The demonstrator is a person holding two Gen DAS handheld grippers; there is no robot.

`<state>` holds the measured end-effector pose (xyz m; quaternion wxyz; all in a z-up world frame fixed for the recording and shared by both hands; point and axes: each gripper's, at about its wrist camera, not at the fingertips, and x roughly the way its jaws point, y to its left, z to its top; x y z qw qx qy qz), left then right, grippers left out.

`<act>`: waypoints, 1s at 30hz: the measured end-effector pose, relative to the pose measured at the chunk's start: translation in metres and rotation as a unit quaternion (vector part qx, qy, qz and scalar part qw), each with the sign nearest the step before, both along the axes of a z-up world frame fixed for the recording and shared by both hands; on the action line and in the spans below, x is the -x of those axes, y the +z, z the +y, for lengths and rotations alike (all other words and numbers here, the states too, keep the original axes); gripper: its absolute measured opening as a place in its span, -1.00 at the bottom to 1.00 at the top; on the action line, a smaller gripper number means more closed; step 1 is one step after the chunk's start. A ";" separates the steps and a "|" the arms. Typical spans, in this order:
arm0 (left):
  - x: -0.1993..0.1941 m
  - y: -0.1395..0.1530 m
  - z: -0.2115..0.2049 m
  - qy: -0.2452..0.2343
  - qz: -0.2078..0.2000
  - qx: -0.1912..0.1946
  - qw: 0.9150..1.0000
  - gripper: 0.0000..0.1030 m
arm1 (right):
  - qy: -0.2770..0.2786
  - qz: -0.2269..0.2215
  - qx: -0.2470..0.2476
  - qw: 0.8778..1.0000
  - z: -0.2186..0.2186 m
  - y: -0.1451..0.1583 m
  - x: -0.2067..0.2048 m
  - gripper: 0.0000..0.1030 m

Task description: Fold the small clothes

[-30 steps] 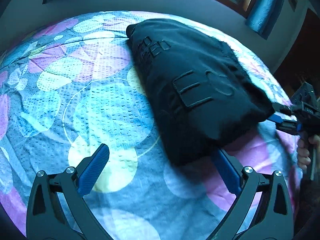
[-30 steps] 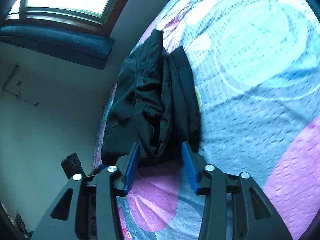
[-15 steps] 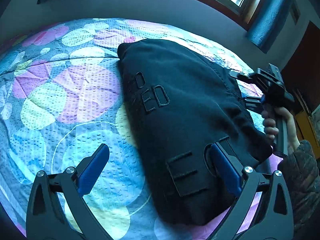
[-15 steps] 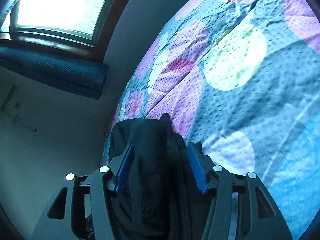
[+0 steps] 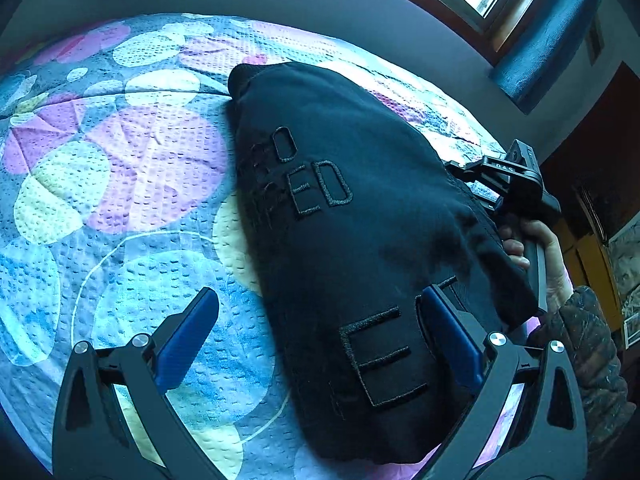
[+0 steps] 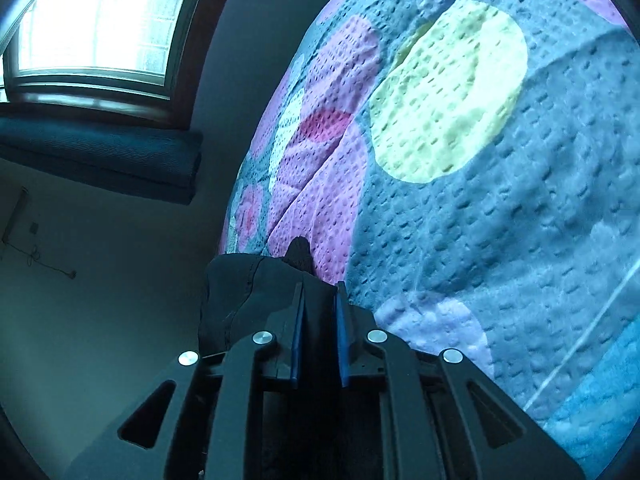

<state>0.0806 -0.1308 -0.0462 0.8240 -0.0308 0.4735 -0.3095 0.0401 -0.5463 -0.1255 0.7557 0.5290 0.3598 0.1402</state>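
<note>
A black garment point(image 5: 360, 240) lies folded on the bed, on a quilt point(image 5: 120, 184) printed with blue, purple and yellow circles. It takes up the right half of the quilt as the left wrist camera sees it, its narrow end pointing toward the far wall.

Raised black-on-black lettering runs over the garment. Near its middle "ED" reads clearly, with an "O" above it. The letters left of these are creased into a fold and cannot be read. Nearer the camera a large "E" shows, and the letter beside it is hidden by a jaw.

The left gripper point(image 5: 320, 332) hangs over the garment's near end with its jaws spread wide. One blue pad sits above the quilt, the other over the black cloth, and nothing is pinched between them.

The right gripper point(image 6: 319, 312) is at the garment's right edge, a hand point(image 5: 536, 248) on its handle. Its jaws are closing and stand nearly together, with a fold of the black cloth between the pads.

A window point(image 6: 100, 20) stands behind the garment, a rolled blue blind point(image 6: 100, 160) under it.
</note>
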 end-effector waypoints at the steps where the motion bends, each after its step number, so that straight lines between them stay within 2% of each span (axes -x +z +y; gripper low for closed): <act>1: 0.001 0.000 0.000 0.001 -0.001 0.000 1.000 0.96 | -0.006 0.000 -0.001 1.000 -0.003 0.001 0.006 -0.53; 2: 0.001 0.000 0.000 0.002 -0.001 0.000 1.000 0.96 | -0.013 -0.002 -0.003 1.000 -0.006 0.003 0.013 -0.45; 4: 0.001 0.000 0.001 0.002 0.000 0.004 1.000 0.96 | -0.022 -0.001 0.000 1.000 -0.011 0.009 0.028 -0.07; 7: -0.001 -0.001 0.002 -0.001 -0.001 0.009 1.000 0.96 | -0.019 -0.006 0.017 1.000 -0.011 0.021 0.054 0.17; 12: 0.003 -0.001 0.015 0.002 0.021 0.037 0.999 0.96 | 0.000 -0.011 0.013 1.000 0.009 0.031 0.098 0.25; 16: 0.021 -0.001 0.035 0.008 0.018 0.059 0.998 0.96 | 0.030 -0.007 0.018 0.999 0.034 0.029 0.135 0.26; 20: 0.030 -0.001 0.044 0.006 0.014 0.065 0.998 0.96 | 0.042 -0.011 0.023 0.999 0.050 0.026 0.151 0.32; 24: 0.028 -0.001 0.038 0.010 0.015 0.061 0.998 0.96 | 0.047 -0.016 0.029 0.998 0.055 0.028 0.149 0.35; 26: 0.027 -0.003 0.034 0.005 0.009 0.049 0.999 0.96 | 0.051 -0.015 0.050 0.997 0.059 0.031 0.147 0.20; 27: 0.026 -0.006 0.032 0.003 0.012 0.044 0.999 0.96 | 0.054 -0.008 0.071 0.996 0.062 0.031 0.146 -0.14; 28: 0.025 -0.008 0.031 0.001 0.017 0.044 0.999 0.96 | 0.055 0.008 0.093 0.994 0.063 0.028 0.146 -0.34; 30: 0.021 -0.016 0.031 -0.002 0.033 0.052 0.998 0.96 | 0.050 0.013 0.081 0.995 0.060 0.021 0.145 -0.45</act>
